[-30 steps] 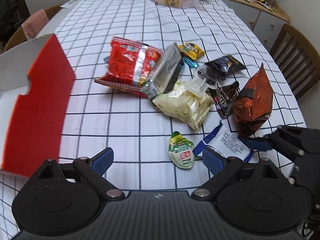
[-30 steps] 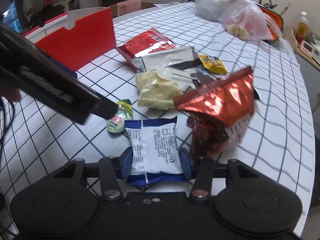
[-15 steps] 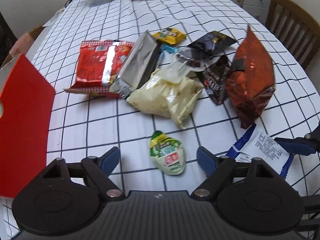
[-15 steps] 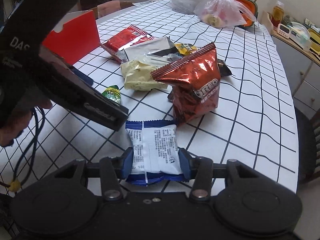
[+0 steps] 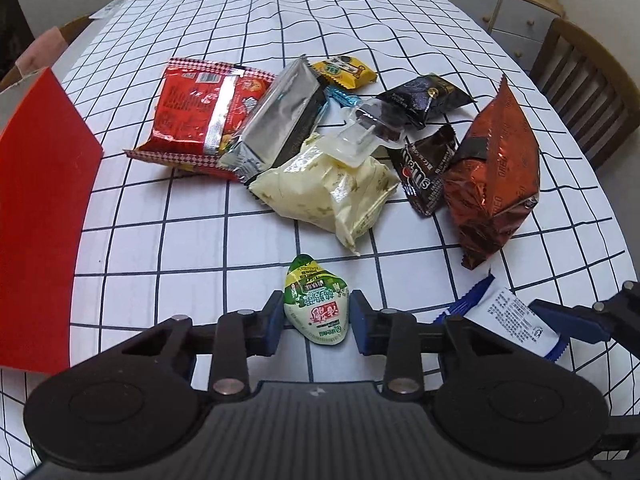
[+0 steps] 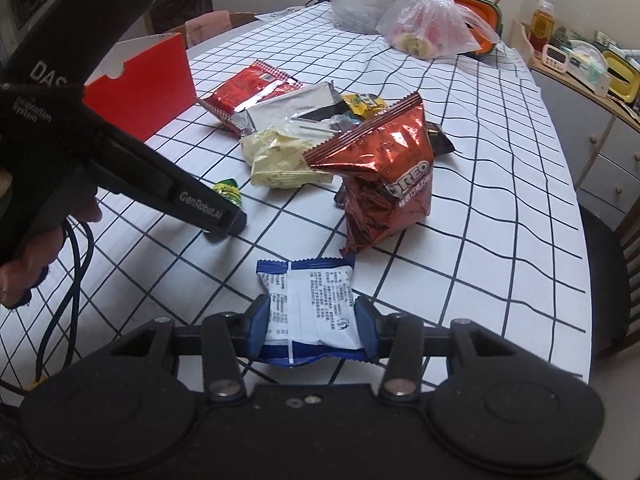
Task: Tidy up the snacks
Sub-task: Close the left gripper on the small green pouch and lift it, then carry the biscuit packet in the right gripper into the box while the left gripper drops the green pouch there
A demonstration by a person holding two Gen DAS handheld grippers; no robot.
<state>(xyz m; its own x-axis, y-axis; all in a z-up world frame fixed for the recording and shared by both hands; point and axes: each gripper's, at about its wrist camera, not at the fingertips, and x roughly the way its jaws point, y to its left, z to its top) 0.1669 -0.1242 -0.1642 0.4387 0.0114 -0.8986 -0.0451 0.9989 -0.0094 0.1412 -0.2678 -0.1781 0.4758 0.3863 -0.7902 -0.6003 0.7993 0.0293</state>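
My left gripper (image 5: 315, 326) is shut on a small green and white snack packet (image 5: 317, 307) low over the checked tablecloth. My right gripper (image 6: 311, 325) is shut on a blue and white packet (image 6: 310, 304), which also shows in the left wrist view (image 5: 506, 320). A pile of snacks lies beyond: a red-brown Oreo bag (image 5: 492, 176), a pale yellow bag (image 5: 328, 192), a red bag (image 5: 204, 112), a silver pack (image 5: 280, 120), a brown M&M's bag (image 5: 426, 168), a black packet (image 5: 426, 98) and a yellow packet (image 5: 344, 74). A red open box (image 5: 40, 208) stands at the left.
Plastic bags (image 6: 404, 8) sit at the table's far end. A wooden chair (image 5: 580, 92) stands at the right edge, and a cabinet (image 6: 592, 92) with small items behind it. The left gripper's body (image 6: 120, 152) crosses the right wrist view.
My left gripper moved forward over the green packet and closed on it. My right gripper kept hold of the blue and white packet and drew back from the pile.
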